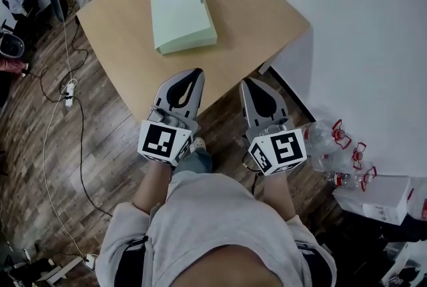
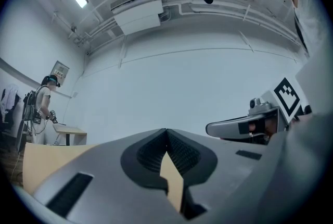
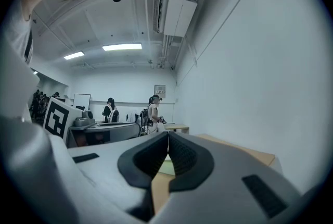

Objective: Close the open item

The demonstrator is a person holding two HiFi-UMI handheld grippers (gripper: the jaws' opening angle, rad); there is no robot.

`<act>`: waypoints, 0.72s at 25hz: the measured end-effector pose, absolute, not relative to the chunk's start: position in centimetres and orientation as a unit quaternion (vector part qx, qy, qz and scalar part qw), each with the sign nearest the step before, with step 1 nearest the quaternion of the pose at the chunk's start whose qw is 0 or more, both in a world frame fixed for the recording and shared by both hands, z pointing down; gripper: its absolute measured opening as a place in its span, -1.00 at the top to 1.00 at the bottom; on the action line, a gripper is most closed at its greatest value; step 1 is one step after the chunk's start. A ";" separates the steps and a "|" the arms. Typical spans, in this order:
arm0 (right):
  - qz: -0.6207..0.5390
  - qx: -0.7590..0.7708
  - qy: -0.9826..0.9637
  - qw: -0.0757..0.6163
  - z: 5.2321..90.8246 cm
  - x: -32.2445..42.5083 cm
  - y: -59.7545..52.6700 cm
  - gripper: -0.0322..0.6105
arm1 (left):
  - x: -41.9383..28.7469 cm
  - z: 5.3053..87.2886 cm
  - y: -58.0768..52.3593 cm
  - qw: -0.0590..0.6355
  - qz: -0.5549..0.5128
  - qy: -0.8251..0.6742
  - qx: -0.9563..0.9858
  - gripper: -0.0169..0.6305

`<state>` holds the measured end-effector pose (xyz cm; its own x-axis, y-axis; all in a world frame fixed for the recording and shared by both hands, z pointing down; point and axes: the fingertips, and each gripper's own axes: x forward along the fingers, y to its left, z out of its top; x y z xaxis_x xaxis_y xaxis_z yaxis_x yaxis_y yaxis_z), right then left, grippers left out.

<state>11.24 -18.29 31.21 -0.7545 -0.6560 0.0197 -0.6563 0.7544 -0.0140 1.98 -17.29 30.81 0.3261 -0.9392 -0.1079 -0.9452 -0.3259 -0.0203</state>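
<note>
Wood worktop (image 1: 127, 45) bears a pale green case (image 1: 183, 17) at twelve o'clock; left gripper (image 1: 192, 73) and right gripper (image 1: 249, 83), fingers closed and empty, might skid it away by pushing.

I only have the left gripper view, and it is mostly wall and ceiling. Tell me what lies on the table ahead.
Observer: A pale green case lies flat on the wooden table.
Operator: Report the right claw's state.
Observer: The right claw is shut, with nothing between its jaws.
Operator: Describe the floor on the right.
Observer: Clear bottles with red caps stand by the wall, next to a white carton.
</note>
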 end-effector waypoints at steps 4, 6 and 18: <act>0.010 0.349 -0.937 0.007 31.1 9.6 -21.8 0.87 | 0.3 30.7 -20.7 0.041 0.040 0.581 -0.812 0.90; 0.007 0.345 -0.939 0.008 31.1 8.5 -23.3 0.87 | -0.6 30.7 -22.0 0.042 0.040 0.583 -0.810 0.90; 0.014 0.349 -0.937 0.010 31.8 2.9 -28.5 0.87 | -6.5 31.9 -27.1 0.040 0.038 0.585 -0.809 0.90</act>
<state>2.95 -28.53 31.82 -0.7561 -0.6539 0.0289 -0.6544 0.7559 -0.0183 -6.53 -27.07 31.87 0.3118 -0.9439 -0.1090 -0.9500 -0.3115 -0.0199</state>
